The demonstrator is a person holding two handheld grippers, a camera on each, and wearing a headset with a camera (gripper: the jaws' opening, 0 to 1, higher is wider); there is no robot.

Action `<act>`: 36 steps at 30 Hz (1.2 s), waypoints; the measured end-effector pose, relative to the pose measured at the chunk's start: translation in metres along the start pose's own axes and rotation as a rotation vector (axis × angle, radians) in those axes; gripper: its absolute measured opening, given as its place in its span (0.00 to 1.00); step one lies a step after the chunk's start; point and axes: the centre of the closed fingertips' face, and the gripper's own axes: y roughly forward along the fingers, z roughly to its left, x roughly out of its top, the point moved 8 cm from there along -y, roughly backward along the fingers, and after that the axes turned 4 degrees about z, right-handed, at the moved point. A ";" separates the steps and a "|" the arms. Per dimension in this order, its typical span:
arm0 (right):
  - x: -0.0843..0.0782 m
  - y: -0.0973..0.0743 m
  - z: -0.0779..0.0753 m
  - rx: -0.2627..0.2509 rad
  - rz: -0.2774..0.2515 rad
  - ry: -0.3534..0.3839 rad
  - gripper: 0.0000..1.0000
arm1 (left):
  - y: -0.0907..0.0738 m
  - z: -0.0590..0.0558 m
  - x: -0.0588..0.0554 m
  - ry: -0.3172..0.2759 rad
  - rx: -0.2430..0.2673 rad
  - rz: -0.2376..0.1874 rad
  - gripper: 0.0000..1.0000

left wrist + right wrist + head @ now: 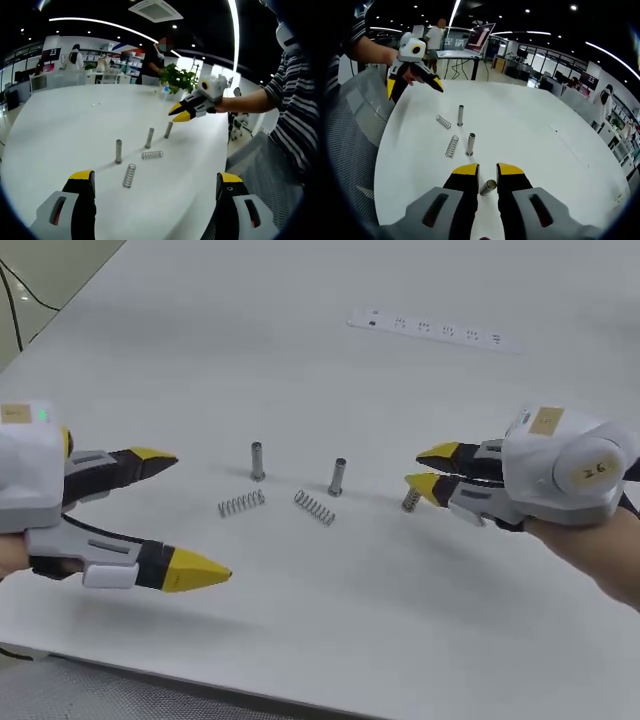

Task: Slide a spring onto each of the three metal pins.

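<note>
Head view first: the left gripper (185, 512) hangs over the white table (330, 640), jaws spread wide, nothing between them. Two bare metal pins stand upright mid-table, the left pin (257, 460) and the middle pin (337, 476). In front of them lie the left spring (241, 503) and the right spring (314, 507), both flat and apart from each other. On the right, the right gripper (428, 470) has its jaws drawn close. The third pin (411, 500) peeks out just under the lower tip, coils showing around it and its top hidden. A power strip (432, 330) lies far back.

Left gripper view now: its own jaws are released, far apart at the bottom. Both loose springs and the two bare pins sit ahead on the table. Beyond them, the right gripper's yellow tips hover at the third pin, and a striped sleeve (290, 100) runs off the edge.

Right gripper view: the third pin's top sits in the narrow gap between the jaws. I can't tell whether they clamp it or merely flank it, and its base is cut off from sight.
</note>
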 end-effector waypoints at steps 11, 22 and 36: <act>0.023 0.001 0.016 0.040 -0.067 0.014 0.11 | 0.000 -0.001 0.001 0.003 -0.002 -0.002 0.97; 0.040 0.014 0.041 0.107 -0.103 -0.007 0.11 | -0.002 0.000 0.001 -0.001 0.000 -0.005 0.97; 0.042 0.033 0.057 0.143 -0.085 -0.002 0.10 | -0.004 0.002 -0.001 -0.003 0.005 -0.005 0.97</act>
